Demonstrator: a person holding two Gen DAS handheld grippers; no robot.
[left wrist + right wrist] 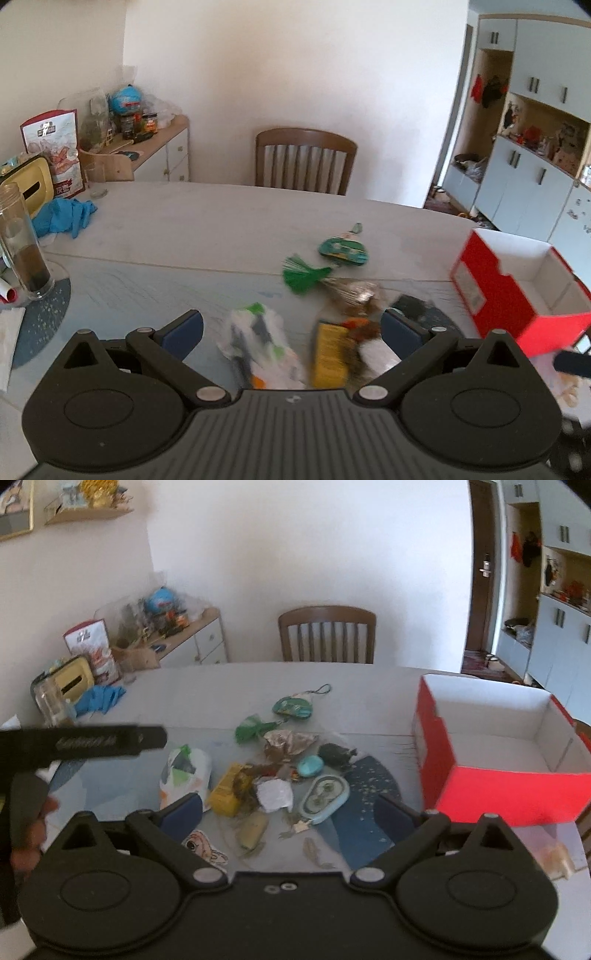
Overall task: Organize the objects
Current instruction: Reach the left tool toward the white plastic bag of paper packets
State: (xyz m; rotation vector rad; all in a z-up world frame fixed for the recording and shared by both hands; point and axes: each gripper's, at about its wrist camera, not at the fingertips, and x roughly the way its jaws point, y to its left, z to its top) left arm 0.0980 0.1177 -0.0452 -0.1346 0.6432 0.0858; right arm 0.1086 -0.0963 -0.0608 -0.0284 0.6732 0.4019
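Observation:
A pile of small things lies on the table: a white plastic bag (186, 771), a yellow box (227, 792), a foil-wrapped lump (275, 794), a light blue oval case (325, 799), a teal pebble (310, 766), a dark lump (334, 754), a green tassel (249, 729) and a green pouch (293, 707). An open, empty red box (498, 794) stands at the right. My right gripper (290, 814) is open above the pile's near edge. My left gripper (291, 328) is open over the white bag (258, 343) and yellow box (328, 354). The red box (495, 299) is to its right.
A wooden chair (327, 633) stands behind the table. At the far left are a glass jar (24, 247), blue gloves (64, 216), a yellow tissue box (29, 186) and a red-and-white bag (55, 151). A dark blue placemat (364, 805) lies under the pile's right side.

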